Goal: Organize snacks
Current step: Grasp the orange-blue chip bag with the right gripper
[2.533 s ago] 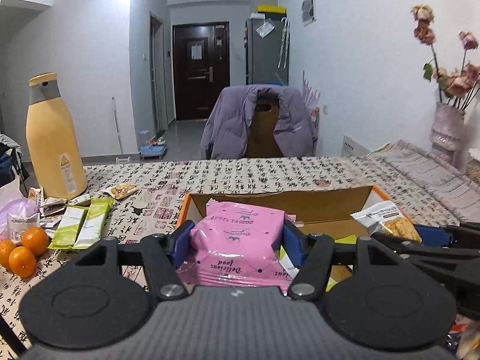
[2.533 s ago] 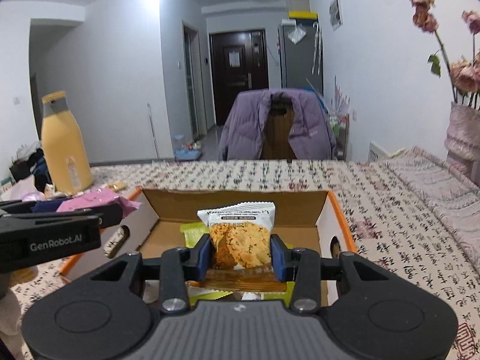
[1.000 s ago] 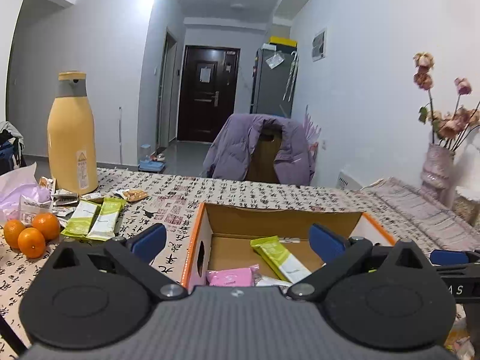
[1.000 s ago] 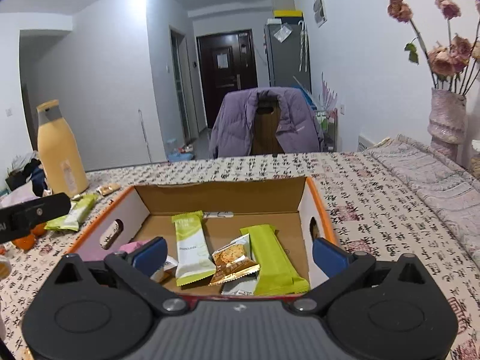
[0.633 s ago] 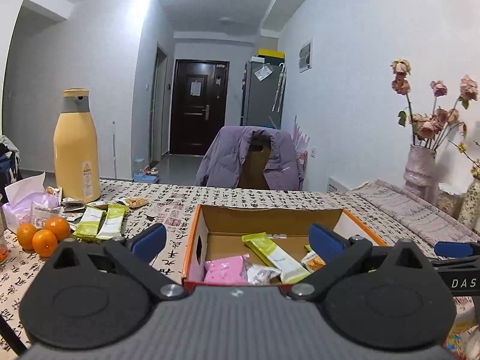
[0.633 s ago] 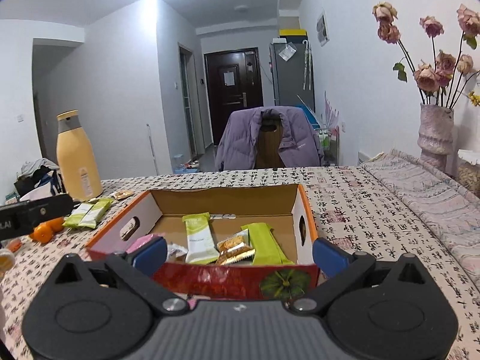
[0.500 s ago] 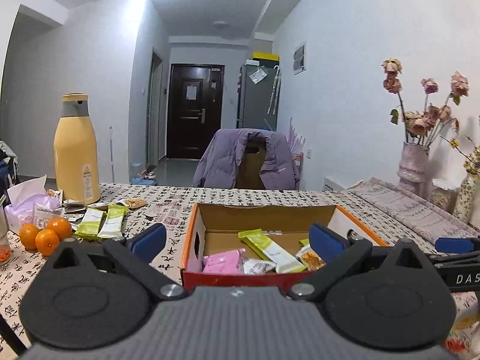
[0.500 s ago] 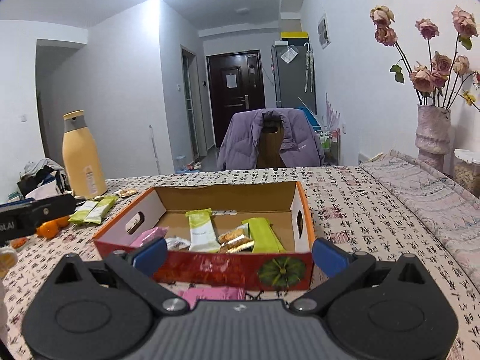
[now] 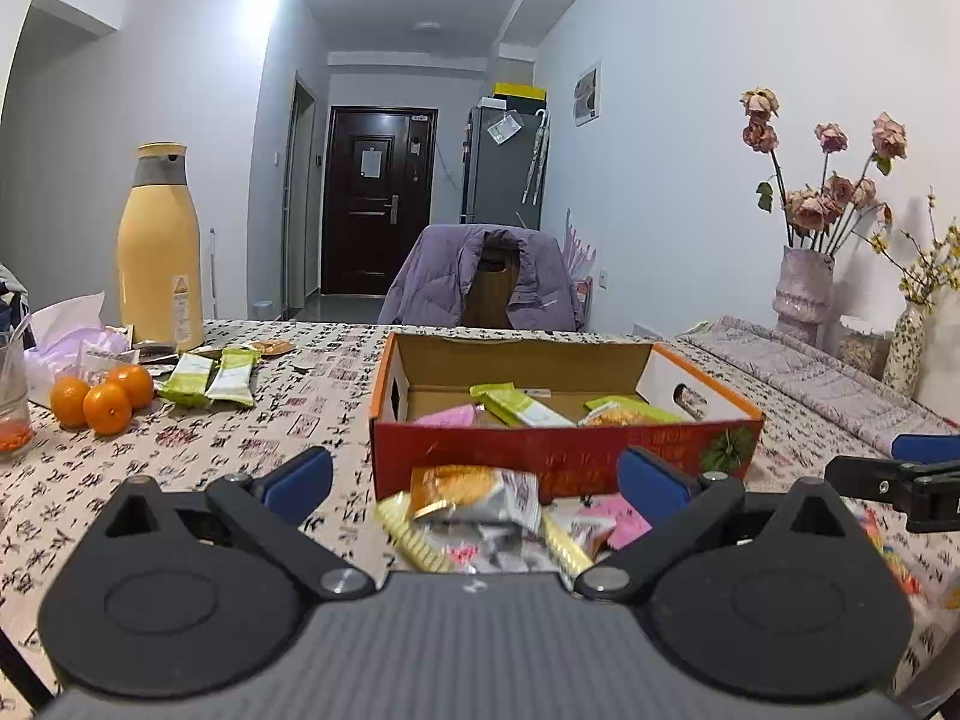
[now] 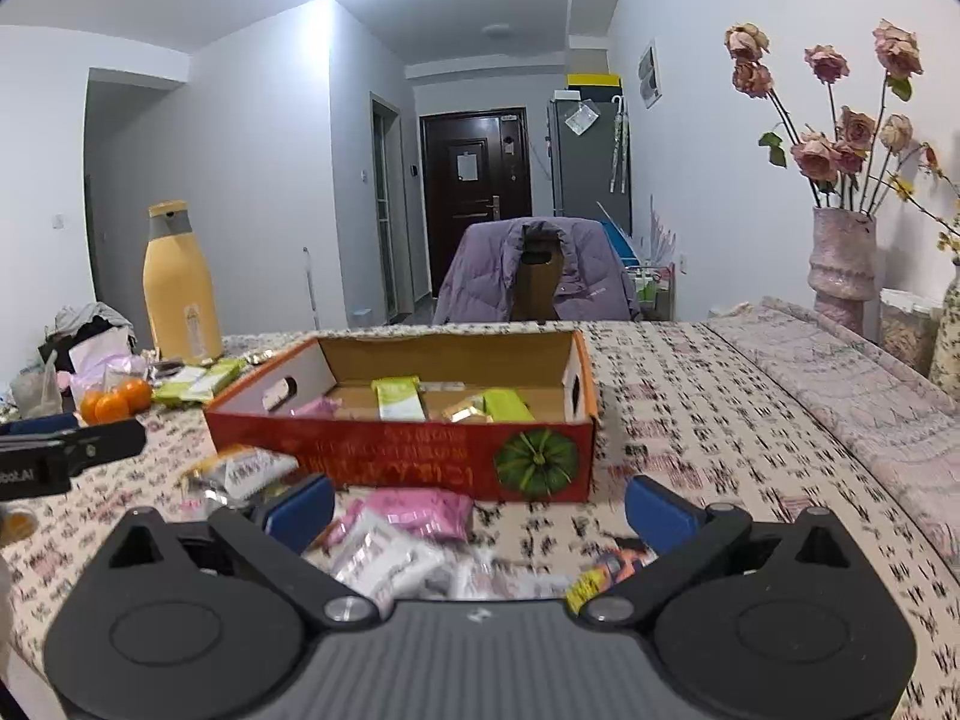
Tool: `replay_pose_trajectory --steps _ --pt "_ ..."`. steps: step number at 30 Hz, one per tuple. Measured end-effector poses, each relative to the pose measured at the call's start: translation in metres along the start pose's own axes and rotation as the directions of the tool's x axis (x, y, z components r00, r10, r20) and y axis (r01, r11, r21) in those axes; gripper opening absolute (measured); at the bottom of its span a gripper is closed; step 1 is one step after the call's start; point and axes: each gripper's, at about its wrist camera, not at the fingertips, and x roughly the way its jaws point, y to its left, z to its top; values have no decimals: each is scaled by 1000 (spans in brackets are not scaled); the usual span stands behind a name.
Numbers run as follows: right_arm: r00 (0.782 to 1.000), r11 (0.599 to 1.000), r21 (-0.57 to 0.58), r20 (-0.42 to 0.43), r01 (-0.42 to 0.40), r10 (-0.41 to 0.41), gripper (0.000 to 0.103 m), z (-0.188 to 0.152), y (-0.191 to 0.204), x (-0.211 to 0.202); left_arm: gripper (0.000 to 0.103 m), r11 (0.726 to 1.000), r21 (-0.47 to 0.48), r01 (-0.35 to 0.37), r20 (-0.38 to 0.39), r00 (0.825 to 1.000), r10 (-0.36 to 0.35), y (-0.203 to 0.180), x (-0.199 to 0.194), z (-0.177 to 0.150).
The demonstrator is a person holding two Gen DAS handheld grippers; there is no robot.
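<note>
A red and orange cardboard box [image 9: 558, 450] [image 10: 420, 456] stands on the patterned tablecloth and holds pink, green and golden snack packets. In front of it lies a loose pile of snacks: a silver and orange cookie packet [image 9: 474, 495], a pink packet [image 10: 420, 513] and white wrappers [image 10: 384, 558]. My left gripper [image 9: 474, 477] is open just above this pile with nothing between its fingers. My right gripper [image 10: 480, 510] is open too, held over the pink packet and white wrappers. Two green bars [image 9: 210, 375] lie at the left.
A tall yellow bottle [image 9: 159, 249], three oranges [image 9: 102, 399], a glass [image 9: 12, 402] and crumpled wrappers crowd the table's left side. Vases with dried roses [image 9: 804, 294] stand at the right. A chair with a purple jacket [image 9: 486, 285] is behind the table.
Both grippers let go of their packets into the box, opened, and drew back toward the near edge. The loose snack pile in front of the box has come into view.
</note>
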Motion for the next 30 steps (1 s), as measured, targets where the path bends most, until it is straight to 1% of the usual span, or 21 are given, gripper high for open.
replay_pose_trajectory --steps 5,11,18,22,24,30 --pt "999 999 -3 -1 32 -32 103 -21 -3 -13 103 1000 27 4 -15 1000 -4 0 -9 -18" --pt "997 997 -22 -14 70 -70 103 -34 -9 -19 103 1000 14 -4 -61 998 5 7 -8 -32" --pt "987 989 28 -77 142 -139 103 -29 -22 2 103 1000 4 -8 -60 998 9 9 -10 -31" --pt "981 988 45 -132 147 -140 103 -30 -28 21 103 1000 6 0 -58 998 0 5 -10 -33" --pt "975 985 59 -161 162 -151 103 -31 -32 30 103 1000 6 3 -67 998 -3 3 -8 -34" --pt "965 977 114 -213 180 -153 102 -42 -45 43 103 1000 6 6 -81 997 -6 3 -6 -37"
